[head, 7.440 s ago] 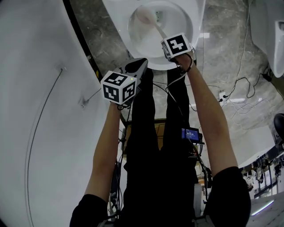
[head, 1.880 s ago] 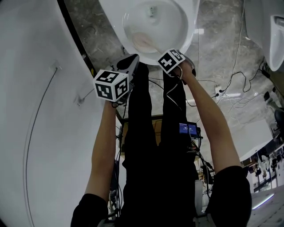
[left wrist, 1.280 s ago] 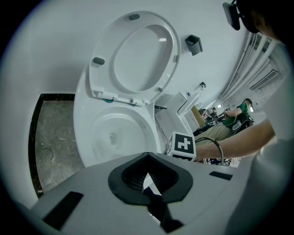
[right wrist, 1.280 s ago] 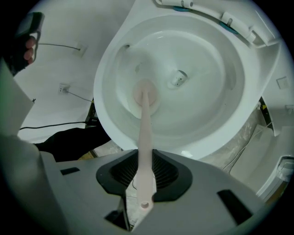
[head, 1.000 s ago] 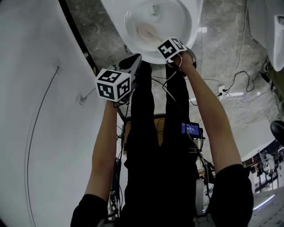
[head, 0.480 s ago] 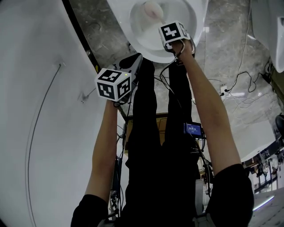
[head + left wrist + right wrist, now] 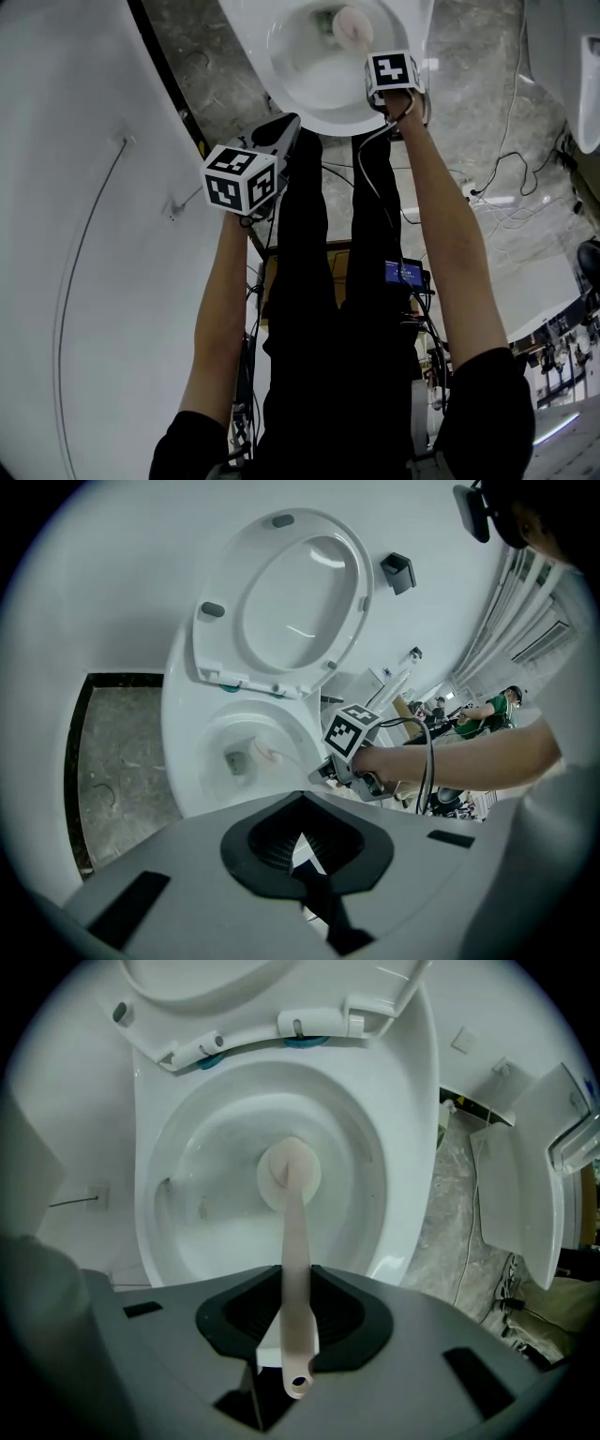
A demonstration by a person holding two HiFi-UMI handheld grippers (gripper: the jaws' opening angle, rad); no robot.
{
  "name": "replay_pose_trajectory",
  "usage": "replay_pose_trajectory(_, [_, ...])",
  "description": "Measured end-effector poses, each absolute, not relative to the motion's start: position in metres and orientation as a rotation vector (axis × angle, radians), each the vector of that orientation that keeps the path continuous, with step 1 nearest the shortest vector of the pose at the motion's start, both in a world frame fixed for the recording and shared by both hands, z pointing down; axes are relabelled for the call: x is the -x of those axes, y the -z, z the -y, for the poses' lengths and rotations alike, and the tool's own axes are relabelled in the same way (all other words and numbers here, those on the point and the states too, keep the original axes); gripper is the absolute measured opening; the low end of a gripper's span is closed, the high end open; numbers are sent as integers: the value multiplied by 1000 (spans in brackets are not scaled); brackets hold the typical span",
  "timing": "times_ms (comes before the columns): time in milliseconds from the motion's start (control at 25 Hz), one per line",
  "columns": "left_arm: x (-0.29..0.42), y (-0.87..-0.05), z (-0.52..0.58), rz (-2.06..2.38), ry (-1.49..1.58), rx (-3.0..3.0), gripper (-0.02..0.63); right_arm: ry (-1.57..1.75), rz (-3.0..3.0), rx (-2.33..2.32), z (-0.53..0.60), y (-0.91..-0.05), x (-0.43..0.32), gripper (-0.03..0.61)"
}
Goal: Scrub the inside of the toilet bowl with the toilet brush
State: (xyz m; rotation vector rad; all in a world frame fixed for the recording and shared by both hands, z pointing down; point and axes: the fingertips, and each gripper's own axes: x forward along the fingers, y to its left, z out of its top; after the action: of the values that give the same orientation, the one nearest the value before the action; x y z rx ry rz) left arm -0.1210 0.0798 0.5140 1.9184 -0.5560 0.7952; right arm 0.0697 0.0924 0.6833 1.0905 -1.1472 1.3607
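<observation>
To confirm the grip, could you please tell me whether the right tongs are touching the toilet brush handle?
Touching. The right gripper view shows the right tongs closed on the toilet brush handle, pressing it from both sides.

One white ceramic toilet bowl (image 7: 412,1176) is counted, along with one raised white oval seat (image 7: 300,592). One pale pink plastic toilet brush (image 7: 292,1232) is seen. Two grey two-jaw grippers are counted, the left gripper (image 7: 300,803) and the right gripper (image 7: 294,1283), and two black-and-white marker cubes (image 7: 239,178) are carried on them. Two bare forearms (image 7: 225,309) are shown, and one small blue-lit screen (image 7: 403,275) is noted.
</observation>
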Motion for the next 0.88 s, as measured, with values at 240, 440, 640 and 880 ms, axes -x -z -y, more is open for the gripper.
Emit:
replay_pose_trajectory(240, [109,-514,-80,542,-792,-1924,10,-1359,1150,-1097,-100,-678,-70,103])
replay_pose_trajectory(440, [102,-513,-76,534,-786,-1928,9,-1360,1146,-1124,-108,-668,-79,104])
replay_pose_trajectory(640, [97,-511,-74,531,-776,-1932,10,-1416,1120,-1144,-130,-658,-84,104])
replay_pose_trajectory(880, [99,-512,-75,534,-772,-1927,10,-1486,1085,-1120,-164,-663,-73,104])
